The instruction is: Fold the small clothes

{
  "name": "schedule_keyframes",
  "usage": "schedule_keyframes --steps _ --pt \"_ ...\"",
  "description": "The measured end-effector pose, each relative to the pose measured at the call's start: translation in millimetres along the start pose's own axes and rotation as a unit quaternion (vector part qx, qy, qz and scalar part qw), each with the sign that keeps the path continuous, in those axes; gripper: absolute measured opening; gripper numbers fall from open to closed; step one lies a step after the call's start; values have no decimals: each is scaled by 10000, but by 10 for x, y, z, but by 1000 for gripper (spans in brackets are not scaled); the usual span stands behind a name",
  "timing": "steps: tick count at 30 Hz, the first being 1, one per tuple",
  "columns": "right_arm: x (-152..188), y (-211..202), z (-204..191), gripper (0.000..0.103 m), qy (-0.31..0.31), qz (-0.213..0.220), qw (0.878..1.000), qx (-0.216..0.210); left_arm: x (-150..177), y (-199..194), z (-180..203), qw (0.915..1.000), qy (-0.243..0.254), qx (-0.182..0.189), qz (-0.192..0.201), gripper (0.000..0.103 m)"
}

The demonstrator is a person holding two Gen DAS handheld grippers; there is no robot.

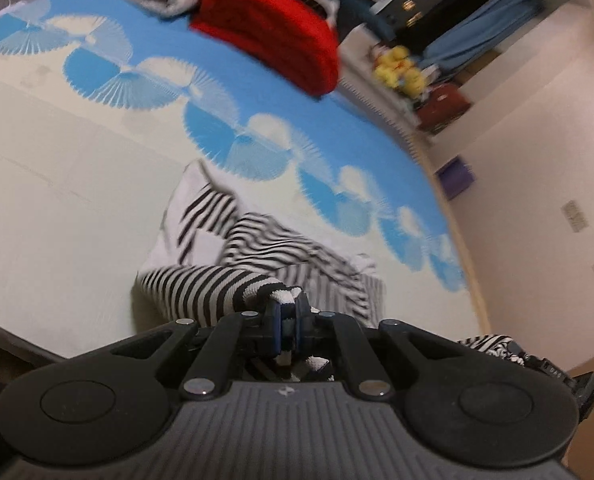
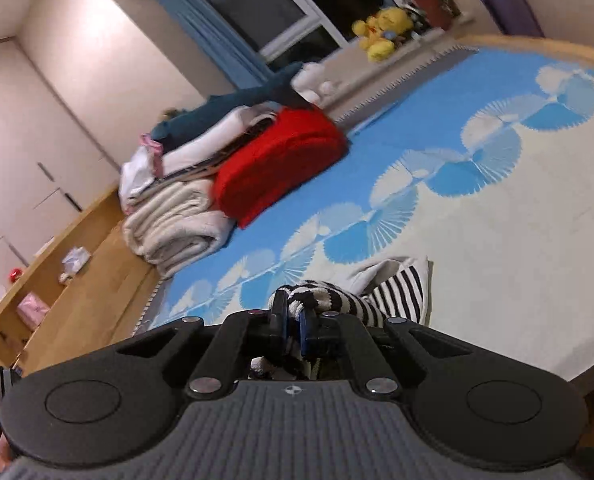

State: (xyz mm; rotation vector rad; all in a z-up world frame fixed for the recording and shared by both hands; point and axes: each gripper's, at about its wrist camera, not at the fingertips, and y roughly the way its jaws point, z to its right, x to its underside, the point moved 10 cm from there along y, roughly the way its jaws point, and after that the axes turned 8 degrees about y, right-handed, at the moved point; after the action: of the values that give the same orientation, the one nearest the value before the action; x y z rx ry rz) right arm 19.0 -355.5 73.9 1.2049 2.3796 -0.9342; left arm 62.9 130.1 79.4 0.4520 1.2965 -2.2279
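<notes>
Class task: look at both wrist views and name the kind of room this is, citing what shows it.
Most likely a bedroom: a wide bed with a blue-and-cream cover, folded blankets stacked at its far end, and a yellow plush toy on the curtained window's ledge.

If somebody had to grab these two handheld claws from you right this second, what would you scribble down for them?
Left gripper: shut on the striped garment.
Right gripper: shut on another part of the same garment.
The garment is bunched, partly lifted, its far end on the blue and cream bed cover.
Red folded blanket and a stack of pale bedding sit at the far end of the bed.
Done: both grips taken.
Left: spread it flat, then fold.
</notes>
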Motion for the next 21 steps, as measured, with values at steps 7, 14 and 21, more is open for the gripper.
schedule_keyframes --steps 7,14,21 --pt "-179 1346 425 5 350 -675 9903 1159 -617 1193 -499 9980 -223 -383 -450 7" --pt "-443 2529 771 14 606 -812 9819 1601 -1191 2087 -983 9932 -1073 -365 -275 20" --pt "-749 2437 780 44 337 -215 9874 1533 -1500 1900 -936 9972 -613 -197 375 35"
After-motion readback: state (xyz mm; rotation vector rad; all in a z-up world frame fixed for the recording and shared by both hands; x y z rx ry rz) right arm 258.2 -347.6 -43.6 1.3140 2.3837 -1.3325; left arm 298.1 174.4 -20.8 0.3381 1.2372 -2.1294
